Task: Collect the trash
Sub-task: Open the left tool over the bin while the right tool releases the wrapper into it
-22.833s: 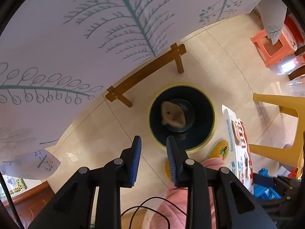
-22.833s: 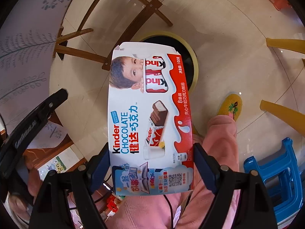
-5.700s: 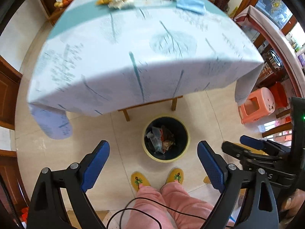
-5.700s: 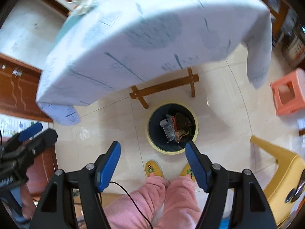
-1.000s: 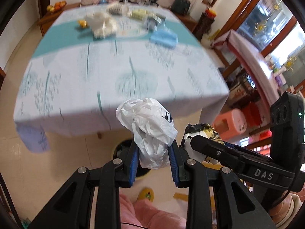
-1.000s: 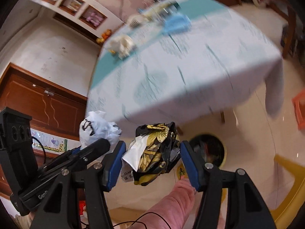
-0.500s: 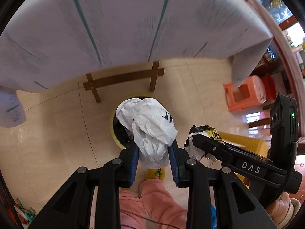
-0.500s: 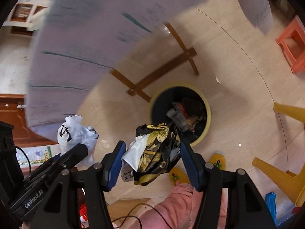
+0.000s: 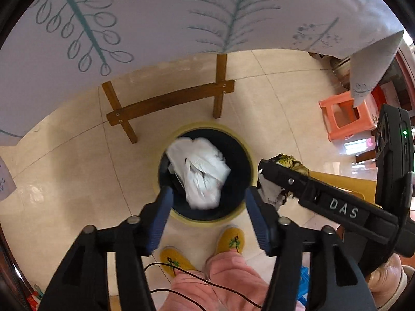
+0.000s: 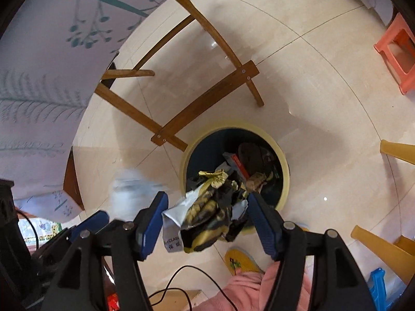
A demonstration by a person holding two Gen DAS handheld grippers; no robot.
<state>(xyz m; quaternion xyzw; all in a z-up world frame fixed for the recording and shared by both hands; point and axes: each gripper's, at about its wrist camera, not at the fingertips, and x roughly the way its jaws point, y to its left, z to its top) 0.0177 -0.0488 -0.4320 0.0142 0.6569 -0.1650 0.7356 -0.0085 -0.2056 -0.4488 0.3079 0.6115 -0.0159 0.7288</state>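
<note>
A round bin with a yellow rim and dark inside stands on the tiled floor below both grippers. My left gripper hangs over it, jaws opening, nothing touching the pads. A crumpled white plastic bag, blurred, drops out of them into the bin's mouth. My right gripper is just short of the bin rim. Its jaws are opening, and a crumpled black-and-gold wrapper still spans both pads. The wrapper also shows in the left wrist view. Older trash lies in the bin.
The tablecloth hangs over the far side, with a wooden table frame just behind the bin. An orange stool and yellow chair legs stand to the right. The person's pink trouser legs and yellow slippers are right before the bin.
Both grippers sank from table height to just over the bin. The left jaws opened and let go of the white bag. The right jaws widened a little, wrapper still between them.
</note>
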